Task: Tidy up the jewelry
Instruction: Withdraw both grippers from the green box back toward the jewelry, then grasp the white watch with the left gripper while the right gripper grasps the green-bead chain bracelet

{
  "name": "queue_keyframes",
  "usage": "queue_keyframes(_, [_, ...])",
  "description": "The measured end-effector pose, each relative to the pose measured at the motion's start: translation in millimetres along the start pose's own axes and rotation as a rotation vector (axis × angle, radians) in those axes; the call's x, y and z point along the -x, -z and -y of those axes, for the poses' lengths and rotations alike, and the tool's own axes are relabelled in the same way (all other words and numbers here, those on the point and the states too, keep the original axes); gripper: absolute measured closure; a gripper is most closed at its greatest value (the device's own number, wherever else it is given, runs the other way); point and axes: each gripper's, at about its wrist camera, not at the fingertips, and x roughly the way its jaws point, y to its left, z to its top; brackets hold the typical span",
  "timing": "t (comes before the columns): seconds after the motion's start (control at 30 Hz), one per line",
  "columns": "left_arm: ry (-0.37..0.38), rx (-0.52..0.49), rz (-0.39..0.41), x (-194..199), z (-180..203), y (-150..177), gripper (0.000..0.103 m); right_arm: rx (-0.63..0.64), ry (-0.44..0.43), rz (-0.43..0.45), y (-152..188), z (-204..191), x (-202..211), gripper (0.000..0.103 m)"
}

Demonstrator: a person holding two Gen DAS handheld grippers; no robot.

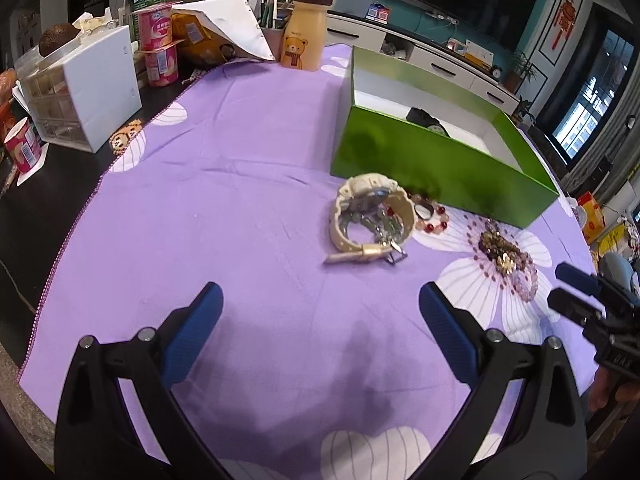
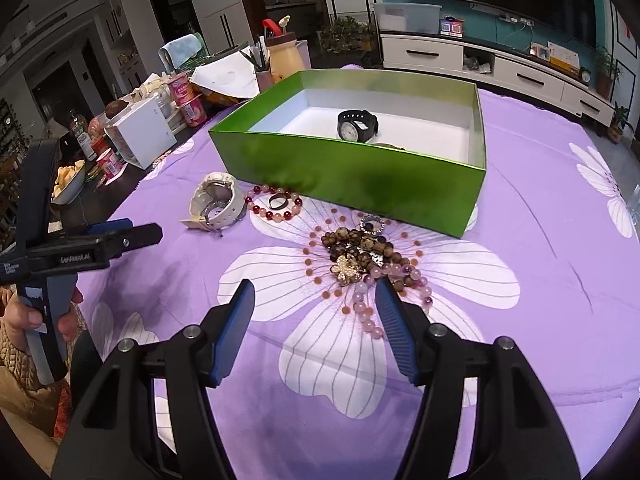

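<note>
Both grippers — left gripper (image 1: pixel 320 312), right gripper (image 2: pixel 316 304) — hang apart and unladen; black watch (image 2: pixel 357 125) lies inside green box (image 2: pixel 360 184).

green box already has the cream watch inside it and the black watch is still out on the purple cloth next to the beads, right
Swapped. The right wrist view shows the black watch inside the green box, while the cream watch lies out on the purple cloth next to the beads.
</note>
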Motion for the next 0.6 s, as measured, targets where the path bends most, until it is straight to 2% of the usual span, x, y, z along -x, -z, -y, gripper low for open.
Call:
queue_keyframes(0.07, [0.0, 0.018, 0.004, -3.6, -0.5, -6.0, 0.005, -0.008, 0.001, -0.003, 0.3, 1.2, -3.2, 0.04])
queue_keyframes(0.2, [0.014, 0.07, -0.015, -19.1, -3.7, -21.5, 0.018, -0.012, 0.005, -0.011, -0.5, 2.0, -8.8, 0.04])
queue_keyframes(0.23, [0.018, 0.08, -0.02, -23.8, -3.7, -25.9, 0.025, -0.013, 0.005, -0.013, -0.9, 2.4, -10.1, 0.04])
queue_keyframes(0.37, [0.012, 0.079, -0.032, -39.8, -0.7, -39.2, 0.041, -0.011, 0.002, -0.022, -2.6, 2.0, -15.5, 0.04])
queue_keyframes(0.43, [0.01, 0.071, -0.049, -48.3, 1.0, -44.2, 0.059, -0.003, -0.006, -0.024, -5.0, -0.2, -19.2, 0.04])
queue_keyframes(0.57, [-0.006, 0.022, -0.085, -63.3, 7.6, -47.8, 0.066, 0.023, -0.019, -0.026, -14.3, -7.4, -27.2, 0.04])
queue_keyframes(0.6, [-0.004, 0.007, -0.082, -63.8, 9.4, -48.0, 0.078, 0.029, -0.023, -0.024, -18.0, -10.1, -29.2, 0.04])
